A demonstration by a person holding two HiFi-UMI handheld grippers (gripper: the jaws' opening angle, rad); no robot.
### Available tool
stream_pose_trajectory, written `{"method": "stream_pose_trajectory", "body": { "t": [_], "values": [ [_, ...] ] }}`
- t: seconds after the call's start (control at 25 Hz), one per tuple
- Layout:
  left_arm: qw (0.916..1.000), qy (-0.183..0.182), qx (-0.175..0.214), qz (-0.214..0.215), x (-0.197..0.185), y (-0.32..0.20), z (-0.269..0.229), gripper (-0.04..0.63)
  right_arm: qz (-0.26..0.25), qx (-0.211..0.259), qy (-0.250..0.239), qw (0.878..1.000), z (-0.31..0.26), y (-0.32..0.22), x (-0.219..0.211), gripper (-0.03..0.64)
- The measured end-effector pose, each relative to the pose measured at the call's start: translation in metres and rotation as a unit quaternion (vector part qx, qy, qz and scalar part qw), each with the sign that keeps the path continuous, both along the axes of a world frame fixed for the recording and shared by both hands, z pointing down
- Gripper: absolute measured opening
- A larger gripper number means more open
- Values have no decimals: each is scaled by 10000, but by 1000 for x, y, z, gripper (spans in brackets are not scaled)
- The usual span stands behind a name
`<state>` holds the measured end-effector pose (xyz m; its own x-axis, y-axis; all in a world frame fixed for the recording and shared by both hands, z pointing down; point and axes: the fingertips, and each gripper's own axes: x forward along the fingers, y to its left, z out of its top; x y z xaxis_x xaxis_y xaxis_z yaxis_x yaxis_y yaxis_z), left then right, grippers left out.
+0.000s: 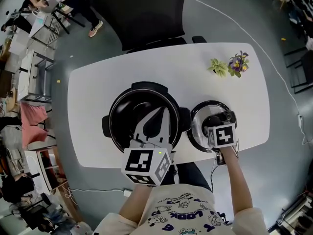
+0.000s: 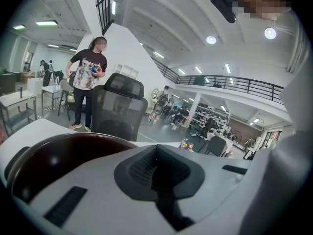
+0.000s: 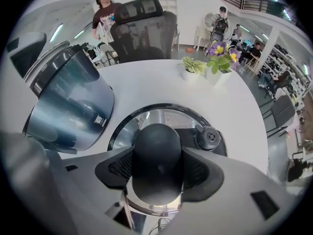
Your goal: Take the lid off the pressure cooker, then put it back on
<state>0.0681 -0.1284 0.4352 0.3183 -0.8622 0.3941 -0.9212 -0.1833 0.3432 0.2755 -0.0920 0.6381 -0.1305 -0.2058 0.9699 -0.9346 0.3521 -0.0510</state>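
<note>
Here right gripper [image 3: 157, 169] clamps the lid knob [image 3: 156, 148]; left gripper [image 2: 156, 173] sits closed, empty.

Head view — steeply down on whole table [image 1: 98, 82]. Left gripper view: low, level across cooker [image 2: 54, 163]. Right gripper view: close above lid [image 3: 161, 116]; all share the chair [image 3: 146, 28].

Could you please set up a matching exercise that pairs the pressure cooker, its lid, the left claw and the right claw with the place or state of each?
Things:
1. pressure cooker
2. lid
3. left claw
4. right claw

Places or states:
A. shut, with nothing between the jaws
B. lying on the table, to the right of the cooker
C. open at the top, uncovered
D. closed on the black knob

Pairs: 1-C, 2-B, 3-A, 4-D
</note>
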Motion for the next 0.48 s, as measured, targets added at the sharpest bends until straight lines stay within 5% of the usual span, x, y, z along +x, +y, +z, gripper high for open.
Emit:
{"method": "stream_pose_trajectory", "body": {
  "t": [0.48],
  "values": [
    [10000, 33, 49, -54, -5, 7, -2, 14, 18, 245, -83, 9997, 1, 2, 0, 296]
  ]
}}
